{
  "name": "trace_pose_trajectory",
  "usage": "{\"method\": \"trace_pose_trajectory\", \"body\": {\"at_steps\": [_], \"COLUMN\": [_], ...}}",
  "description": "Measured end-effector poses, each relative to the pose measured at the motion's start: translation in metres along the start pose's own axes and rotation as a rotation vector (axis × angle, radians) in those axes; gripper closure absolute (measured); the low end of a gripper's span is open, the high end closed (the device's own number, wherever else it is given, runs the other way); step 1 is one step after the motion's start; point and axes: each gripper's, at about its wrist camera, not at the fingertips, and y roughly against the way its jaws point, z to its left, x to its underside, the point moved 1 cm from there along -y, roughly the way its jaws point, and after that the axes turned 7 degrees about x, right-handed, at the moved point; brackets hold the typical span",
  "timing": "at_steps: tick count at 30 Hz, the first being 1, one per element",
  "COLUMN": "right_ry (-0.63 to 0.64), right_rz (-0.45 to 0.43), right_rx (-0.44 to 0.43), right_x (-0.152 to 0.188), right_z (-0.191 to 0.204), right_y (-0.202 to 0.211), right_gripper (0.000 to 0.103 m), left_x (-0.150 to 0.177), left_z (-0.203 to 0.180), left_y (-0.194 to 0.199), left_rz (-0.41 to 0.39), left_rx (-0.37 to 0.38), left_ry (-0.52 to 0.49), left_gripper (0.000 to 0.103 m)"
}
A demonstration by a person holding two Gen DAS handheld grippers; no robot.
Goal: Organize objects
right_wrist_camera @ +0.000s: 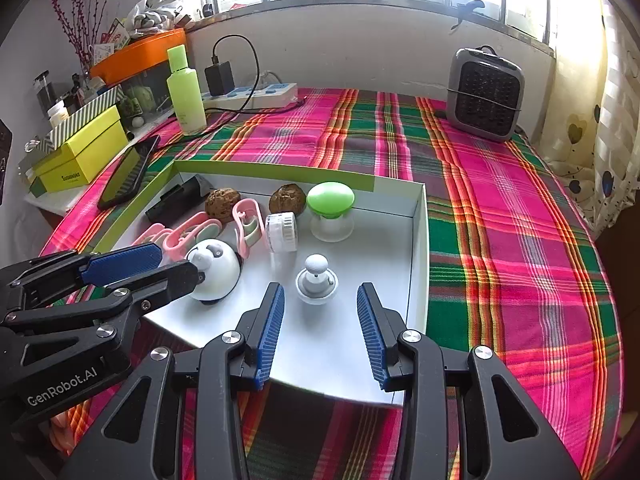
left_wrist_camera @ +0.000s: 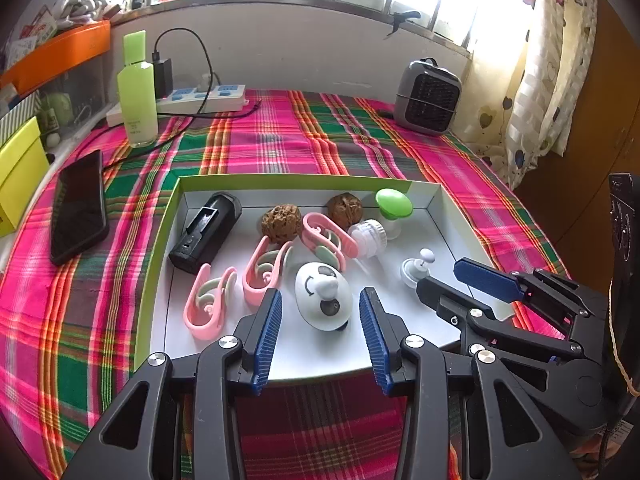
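A shallow white tray (left_wrist_camera: 288, 356) with a green rim lies on the plaid cloth and also shows in the right wrist view (right_wrist_camera: 418, 248). It holds a white panda-face dome (left_wrist_camera: 324, 296), three pink clips (left_wrist_camera: 208, 304), two walnuts (left_wrist_camera: 281, 223), a black charger (left_wrist_camera: 206, 232), a white cap (left_wrist_camera: 370, 238), a green-topped knob (left_wrist_camera: 394, 204) and a small white knob (right_wrist_camera: 317, 280). My left gripper (left_wrist_camera: 320, 300) is open around the panda dome (right_wrist_camera: 214, 274), not touching. My right gripper (right_wrist_camera: 320, 294) is open just before the small white knob (left_wrist_camera: 416, 268).
A black phone (left_wrist_camera: 78, 206) lies left of the tray. A green bottle (left_wrist_camera: 136, 92), a power strip (left_wrist_camera: 200, 98) with cables and a grey heater (left_wrist_camera: 428, 98) stand at the back. Yellow boxes (right_wrist_camera: 80, 156) sit at the far left. A curtain (left_wrist_camera: 540, 80) hangs at right.
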Motion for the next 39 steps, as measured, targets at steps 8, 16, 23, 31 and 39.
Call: {"method": "trace_pose_trajectory", "body": {"at_steps": [8,16,23,31,39], "right_ry": [-0.015,-0.022,-0.028,-0.040,-0.045], "right_rz": [-0.022,-0.050,-0.073,-0.081,-0.082], "right_rx": [-0.001,0.002,0.004,-0.002,-0.003], "right_x": [0.006,0.012,0.019,0.033,0.045], "right_z": [0.001,0.004,0.006,0.009,0.014], "right_y": [0.013,0.028,0.040,0.053,0.063], "right_gripper": [0.064,0.064,0.064,0.064,0.064], "left_x": [0.009,0.017,0.026,0.041,0.057], "left_z": [-0.005,-0.008,-0.010,-0.013,-0.013], "left_y": [0.012,0.024,0.038,0.050,0.060], "left_rz": [-0.030,-0.051,-0.082,-0.089,-0.093], "left_rx": [-0.033,-0.040,-0.057,-0.079,-0.100], "left_ry": [-0.027,-0.037,-0.043,-0.048,-0.040], "left_gripper": [0.064,0.064,0.064,0.064,0.064]}}
